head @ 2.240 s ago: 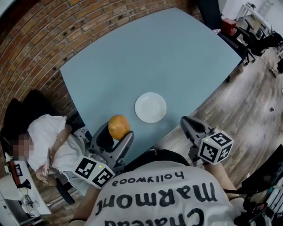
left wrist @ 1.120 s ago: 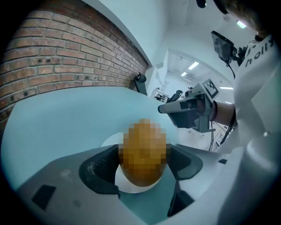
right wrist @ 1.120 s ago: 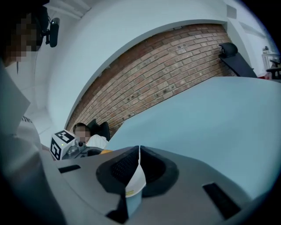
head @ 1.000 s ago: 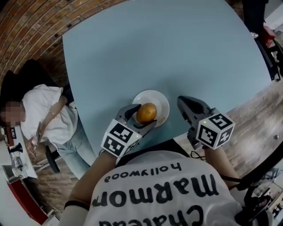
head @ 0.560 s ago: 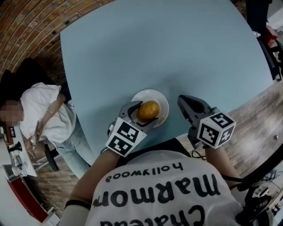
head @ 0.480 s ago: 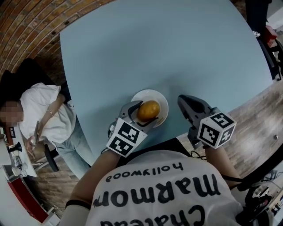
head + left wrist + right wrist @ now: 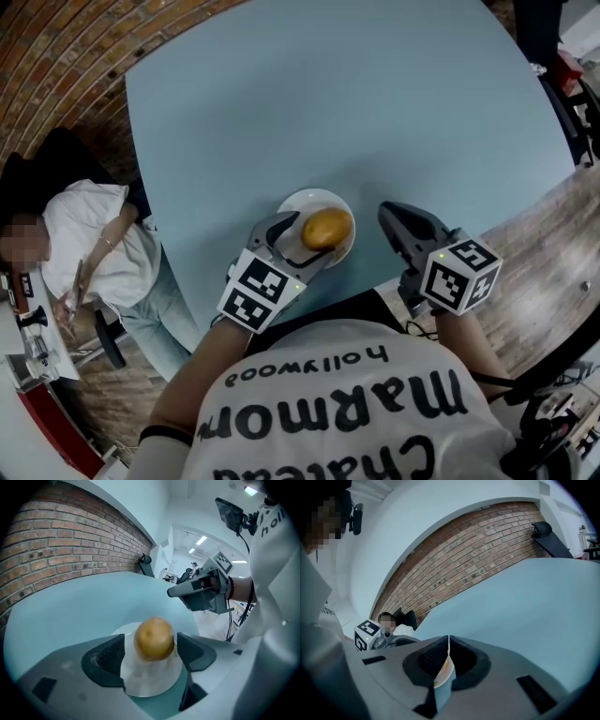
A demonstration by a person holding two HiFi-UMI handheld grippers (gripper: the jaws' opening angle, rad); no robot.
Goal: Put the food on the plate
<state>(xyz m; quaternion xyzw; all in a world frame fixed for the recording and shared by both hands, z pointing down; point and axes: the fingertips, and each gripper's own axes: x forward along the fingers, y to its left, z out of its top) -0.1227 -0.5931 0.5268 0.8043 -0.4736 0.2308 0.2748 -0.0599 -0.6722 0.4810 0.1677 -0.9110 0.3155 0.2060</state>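
Note:
An orange fruit [image 7: 327, 228] rests on the small white plate [image 7: 301, 201] near the front edge of the blue table [image 7: 328, 94]. My left gripper [image 7: 304, 240] is low over the plate and open. In the left gripper view the fruit [image 7: 153, 638] sits between the jaws with a gap on each side, and the plate [image 7: 150, 682] lies under it. My right gripper [image 7: 395, 216] hovers just right of the plate, shut and holding nothing. In the right gripper view its jaws [image 7: 448, 656] meet with only a thin slit between them.
A seated person in a white top [image 7: 89, 246] is at the table's left, beside a brick wall [image 7: 66, 56]. Wooden floor [image 7: 534, 216] shows to the right of the table. My right gripper [image 7: 201, 592] appears ahead in the left gripper view.
My left gripper carried the fruit from the table's front edge to the plate, then opened. The fruit now lies free on the plate, a little further right. The right gripper hardly moved.

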